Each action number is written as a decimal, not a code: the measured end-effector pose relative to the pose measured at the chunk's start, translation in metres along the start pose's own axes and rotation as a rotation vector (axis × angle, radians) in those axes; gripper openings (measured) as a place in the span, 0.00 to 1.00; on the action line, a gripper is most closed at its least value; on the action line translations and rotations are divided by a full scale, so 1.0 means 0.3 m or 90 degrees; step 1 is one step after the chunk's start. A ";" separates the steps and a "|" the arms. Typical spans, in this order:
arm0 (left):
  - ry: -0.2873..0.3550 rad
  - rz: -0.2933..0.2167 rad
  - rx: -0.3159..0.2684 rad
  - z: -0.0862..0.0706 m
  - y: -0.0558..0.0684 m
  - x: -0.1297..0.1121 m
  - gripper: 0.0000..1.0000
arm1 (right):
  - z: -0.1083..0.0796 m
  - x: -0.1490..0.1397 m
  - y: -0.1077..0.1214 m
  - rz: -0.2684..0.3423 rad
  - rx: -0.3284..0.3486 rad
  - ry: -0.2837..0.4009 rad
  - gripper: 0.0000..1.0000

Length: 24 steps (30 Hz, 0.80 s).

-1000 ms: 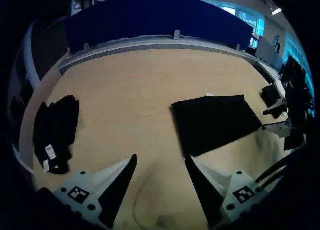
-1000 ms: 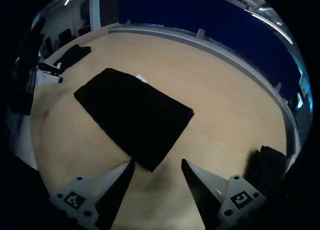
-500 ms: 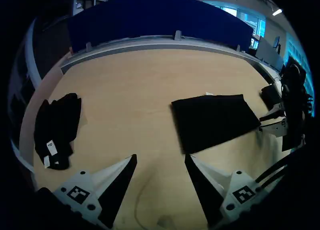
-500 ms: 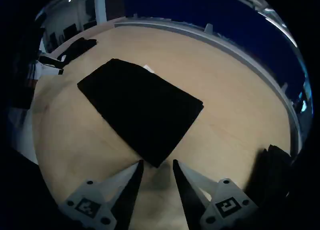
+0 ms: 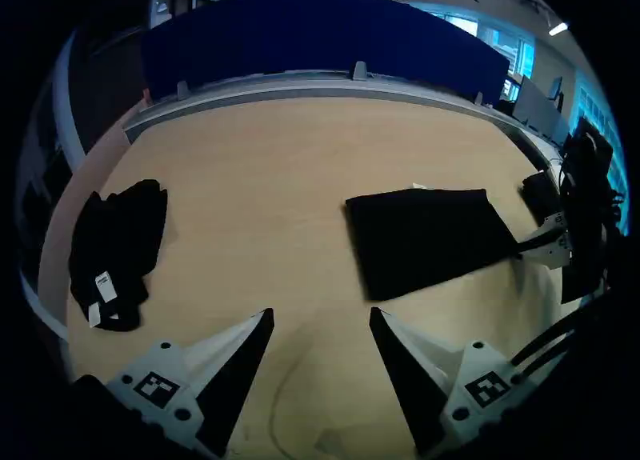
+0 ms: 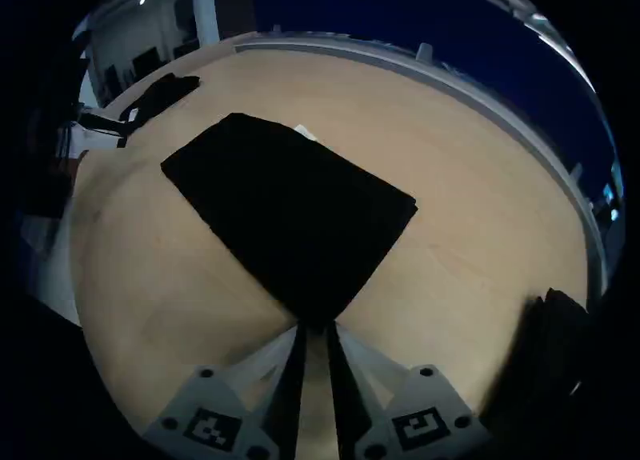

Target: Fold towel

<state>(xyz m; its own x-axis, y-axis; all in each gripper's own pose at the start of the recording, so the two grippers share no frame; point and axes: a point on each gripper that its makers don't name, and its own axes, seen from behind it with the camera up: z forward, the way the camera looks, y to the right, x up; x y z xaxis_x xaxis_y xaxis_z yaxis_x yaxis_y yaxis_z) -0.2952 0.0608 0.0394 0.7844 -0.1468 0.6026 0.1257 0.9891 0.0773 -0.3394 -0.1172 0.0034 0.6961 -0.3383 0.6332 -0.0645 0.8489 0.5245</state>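
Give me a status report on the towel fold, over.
Left tool open, above bare table. Right tool nearly shut at near corner of black towel, grip unconfirmed. Dark cloth heap lies apart, not in the way.

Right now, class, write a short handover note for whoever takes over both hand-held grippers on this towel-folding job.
Left hand-held gripper: open, over the light wooden table, short of the towel.
Right hand-held gripper: fingers almost together at the near corner of the flat black rectangular towel; grip unconfirmed.
Done: no corner lifted yet.
Left: secure that corner, take another, fold.
Crumpled black cloth pile lies aside.
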 end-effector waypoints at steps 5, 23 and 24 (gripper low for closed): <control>0.001 -0.003 0.001 -0.006 -0.003 0.001 0.89 | 0.003 -0.003 0.000 0.002 0.005 -0.002 0.06; 0.009 -0.019 0.006 -0.068 -0.026 -0.003 0.88 | -0.044 0.216 0.008 -0.065 -0.004 0.045 0.05; 0.010 -0.021 0.007 -0.074 -0.028 -0.003 0.88 | -0.047 0.238 0.005 -0.074 -0.004 0.048 0.05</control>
<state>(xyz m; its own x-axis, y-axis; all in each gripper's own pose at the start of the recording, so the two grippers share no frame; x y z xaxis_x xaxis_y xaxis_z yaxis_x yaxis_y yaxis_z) -0.2836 0.0524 0.0206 0.7894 -0.1800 0.5868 0.1456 0.9837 0.1058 -0.2796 -0.1344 0.0414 0.7499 -0.4041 0.5238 0.0240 0.8078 0.5889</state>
